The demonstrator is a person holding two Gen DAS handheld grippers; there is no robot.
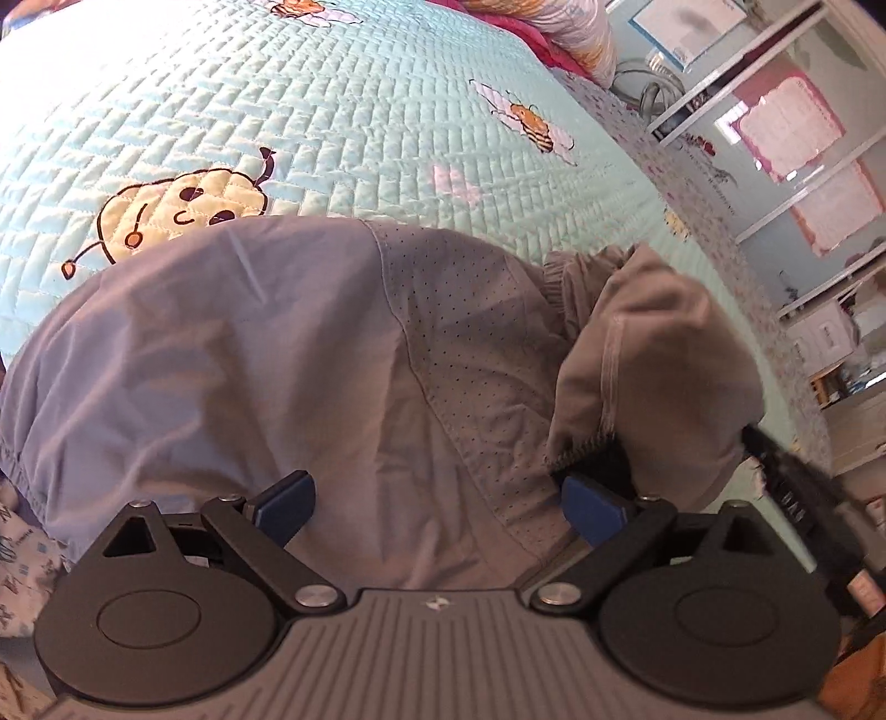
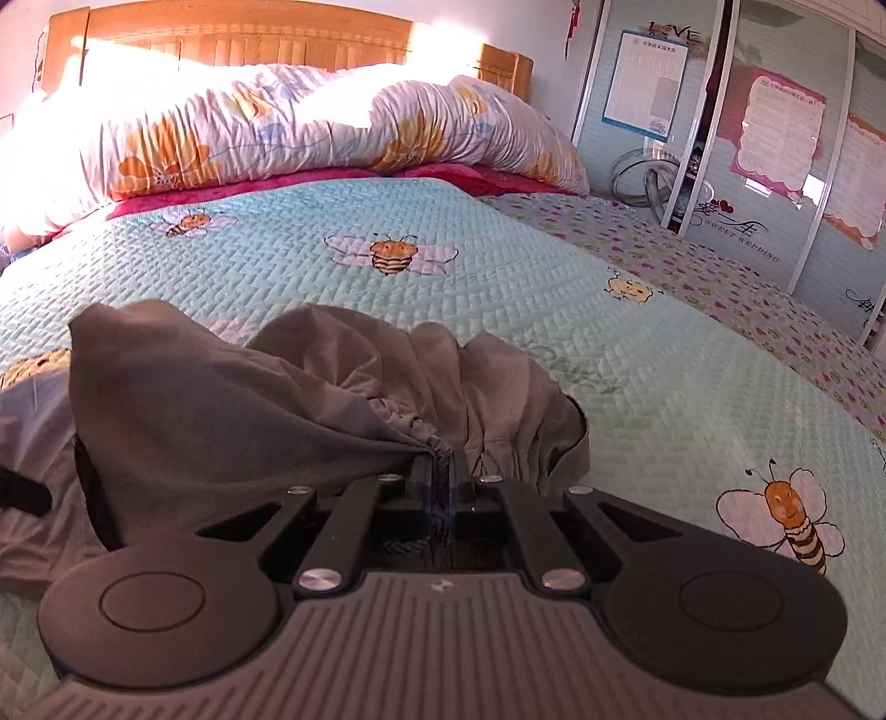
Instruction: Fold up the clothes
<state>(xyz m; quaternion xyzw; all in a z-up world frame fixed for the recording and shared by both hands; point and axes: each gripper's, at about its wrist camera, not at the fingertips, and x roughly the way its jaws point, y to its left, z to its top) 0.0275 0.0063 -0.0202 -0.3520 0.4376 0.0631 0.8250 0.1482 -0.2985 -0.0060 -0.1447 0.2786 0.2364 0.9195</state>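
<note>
A grey garment (image 1: 266,365) with a perforated panel lies spread on the mint quilted bedspread (image 1: 277,111). My left gripper (image 1: 441,507) hovers just over its near part, blue pads (image 1: 288,507) wide apart and pressing on nothing. At the right of the left wrist view, one end of the garment stands lifted and doubled over. In the right wrist view my right gripper (image 2: 441,471) is shut on a gathered elastic edge of the grey garment (image 2: 221,410), which bunches up in folds in front of it.
A rolled floral duvet (image 2: 310,127) and a wooden headboard (image 2: 238,33) lie at the far end of the bed. Sliding wardrobe doors with posters (image 2: 775,127) stand to the right. Bee pictures dot the bedspread (image 2: 664,360), which stretches open beyond the garment.
</note>
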